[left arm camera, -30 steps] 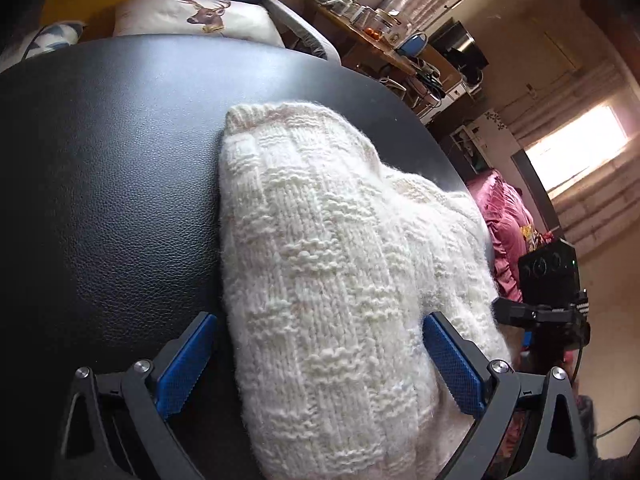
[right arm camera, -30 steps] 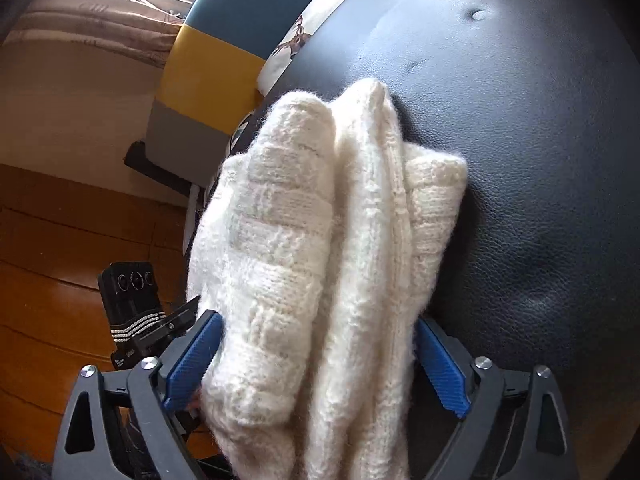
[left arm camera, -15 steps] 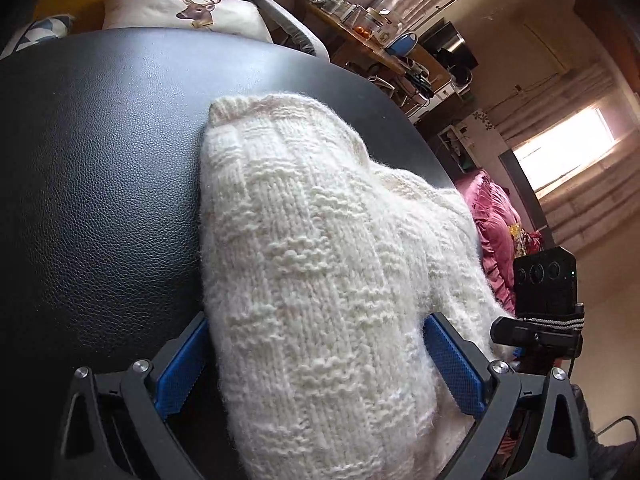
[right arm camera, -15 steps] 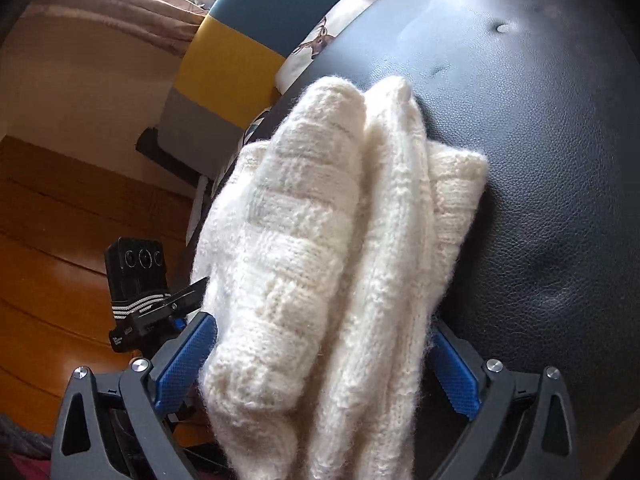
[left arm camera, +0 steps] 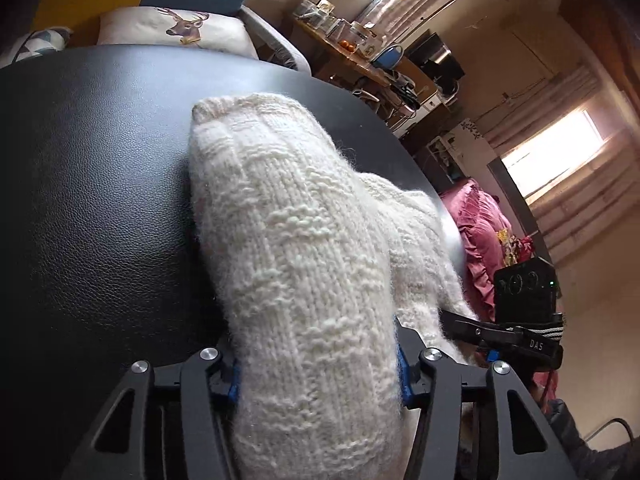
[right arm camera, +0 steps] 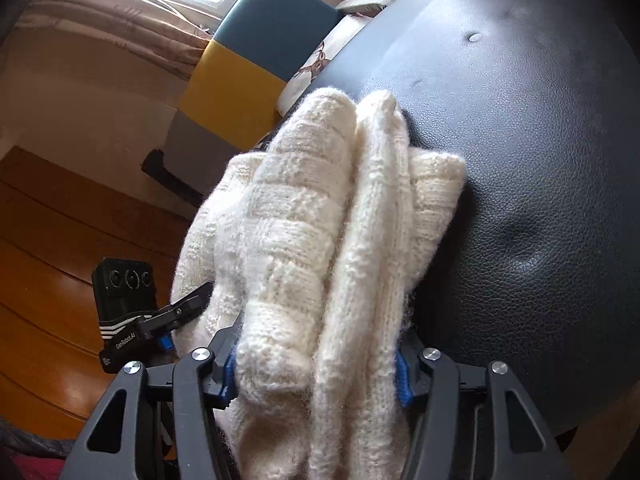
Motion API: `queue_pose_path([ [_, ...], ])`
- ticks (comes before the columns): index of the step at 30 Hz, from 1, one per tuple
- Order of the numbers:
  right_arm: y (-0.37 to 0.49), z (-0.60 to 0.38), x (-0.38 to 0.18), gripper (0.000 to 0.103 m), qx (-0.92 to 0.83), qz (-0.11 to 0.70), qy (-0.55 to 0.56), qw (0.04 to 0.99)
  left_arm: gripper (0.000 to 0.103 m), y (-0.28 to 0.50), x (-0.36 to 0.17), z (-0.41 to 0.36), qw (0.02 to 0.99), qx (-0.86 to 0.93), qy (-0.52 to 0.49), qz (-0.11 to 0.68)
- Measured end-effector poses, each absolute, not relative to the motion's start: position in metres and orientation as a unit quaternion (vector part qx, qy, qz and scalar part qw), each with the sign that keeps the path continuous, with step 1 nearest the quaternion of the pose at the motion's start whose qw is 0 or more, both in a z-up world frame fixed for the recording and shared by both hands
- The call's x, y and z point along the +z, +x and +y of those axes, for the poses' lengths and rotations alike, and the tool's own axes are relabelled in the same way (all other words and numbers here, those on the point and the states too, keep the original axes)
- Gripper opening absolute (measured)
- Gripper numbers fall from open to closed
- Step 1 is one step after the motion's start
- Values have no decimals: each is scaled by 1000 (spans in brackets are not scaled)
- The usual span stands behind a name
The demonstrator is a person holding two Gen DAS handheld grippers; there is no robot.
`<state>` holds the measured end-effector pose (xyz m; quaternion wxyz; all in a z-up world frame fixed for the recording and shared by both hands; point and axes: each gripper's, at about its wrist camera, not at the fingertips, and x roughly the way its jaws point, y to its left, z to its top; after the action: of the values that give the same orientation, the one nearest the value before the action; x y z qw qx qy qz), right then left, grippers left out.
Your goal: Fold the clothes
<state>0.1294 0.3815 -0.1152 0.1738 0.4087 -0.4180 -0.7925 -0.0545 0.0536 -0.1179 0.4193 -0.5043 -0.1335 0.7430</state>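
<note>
While the cream knitted sweater (left arm camera: 296, 264) lay bunched in thick folds on the black leather surface (left arm camera: 92, 184), both tools had hold of it. The left gripper (left arm camera: 318, 376) was clamped on the near end of the roll, its blue-padded fingers (left arm camera: 234, 378) pressed into the wool on either side, with only slivers of pad showing. The right gripper (right arm camera: 316, 372) gripped the same garment in its own view, fingers (right arm camera: 402, 378) drawn in tight against several stacked layers of the knit (right arm camera: 320, 216).

From the left wrist, the sweater ran away from the camera as one fat ridge, its far end resting on the leather, a lower fold spreading off to the right toward the surface's edge. From the right wrist, three or four rounded folds stood side by side, the bundle overhanging the left edge of the leather above a wooden floor (right arm camera: 52, 248).

Each view caught the other tool's black camera block just beside the wool. A deer-print cushion (left arm camera: 176, 30) sat beyond the far edge of the leather, against a yellow and teal chair back (right arm camera: 248, 64). A cluttered desk (left arm camera: 360, 56) and a pink bedcover (left arm camera: 480, 220) were noted farther off, with a bright window (left arm camera: 552, 148) behind.
</note>
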Motion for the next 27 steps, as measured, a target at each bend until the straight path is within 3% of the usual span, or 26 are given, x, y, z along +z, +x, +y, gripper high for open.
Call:
queue_pose_path([
  [3, 140, 399, -112, 58, -792, -434, 390, 179, 53, -54, -105, 64, 451, 733, -488, -147],
  [20, 164, 517, -49, 58, -855, -440, 256, 98, 53, -83, -7, 261, 596, 692, -406, -39],
  [24, 155, 549, -49, 58, -868, -423, 255, 51, 55, -106, -11, 317, 594, 684, -423, -16],
  [27, 111, 542, -77, 58, -859, -415, 301, 3, 55, -122, -42, 348, 566, 681, -464, 15],
])
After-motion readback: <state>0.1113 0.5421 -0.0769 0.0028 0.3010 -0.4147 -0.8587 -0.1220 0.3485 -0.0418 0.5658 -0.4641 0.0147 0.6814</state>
